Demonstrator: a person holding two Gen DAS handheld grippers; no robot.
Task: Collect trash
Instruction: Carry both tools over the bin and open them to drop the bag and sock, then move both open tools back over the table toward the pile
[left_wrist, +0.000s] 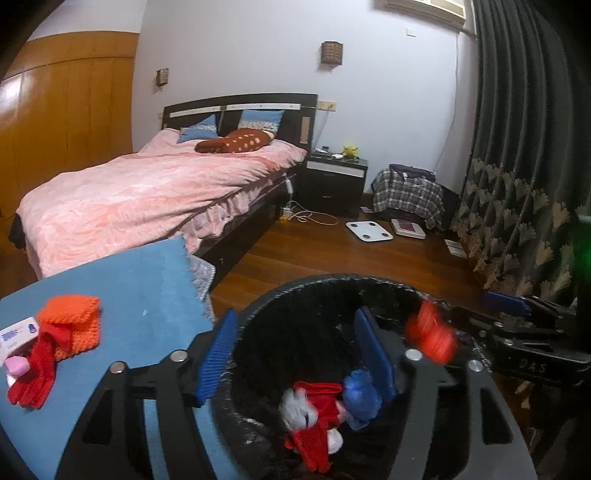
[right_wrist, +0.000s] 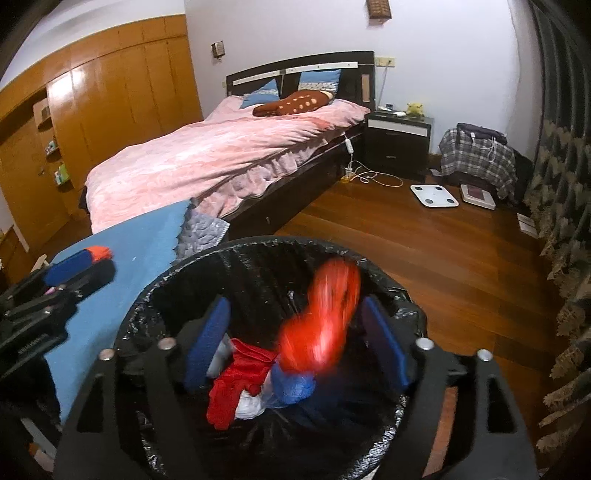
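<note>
A bin with a black liner (left_wrist: 332, 278) (right_wrist: 277, 242) stands beside a blue-covered table (left_wrist: 147, 288). In it lie a red cloth (left_wrist: 317, 439) (right_wrist: 236, 384), a white piece (left_wrist: 295, 410) and a blue crumpled wad (left_wrist: 360, 400) (right_wrist: 291, 386). My left gripper (left_wrist: 295, 356) is open over the bin's near edge with nothing between its pads. My right gripper (right_wrist: 295, 343) is open above the bin. A blurred red item (right_wrist: 325, 321) (left_wrist: 430, 332) is in mid-air between its pads, touching neither. On the table lie an orange knit piece (left_wrist: 74, 321), a red glove (left_wrist: 37, 369) and a white box (left_wrist: 16, 336).
A bed with a pink cover (left_wrist: 147, 192) stands behind the table, a dark nightstand (left_wrist: 334, 181) beside it. On the wooden floor lie a white scale (left_wrist: 369, 230) and cables (left_wrist: 310, 218). A checked bag (left_wrist: 406, 195) and dark curtain (left_wrist: 517, 166) are at right.
</note>
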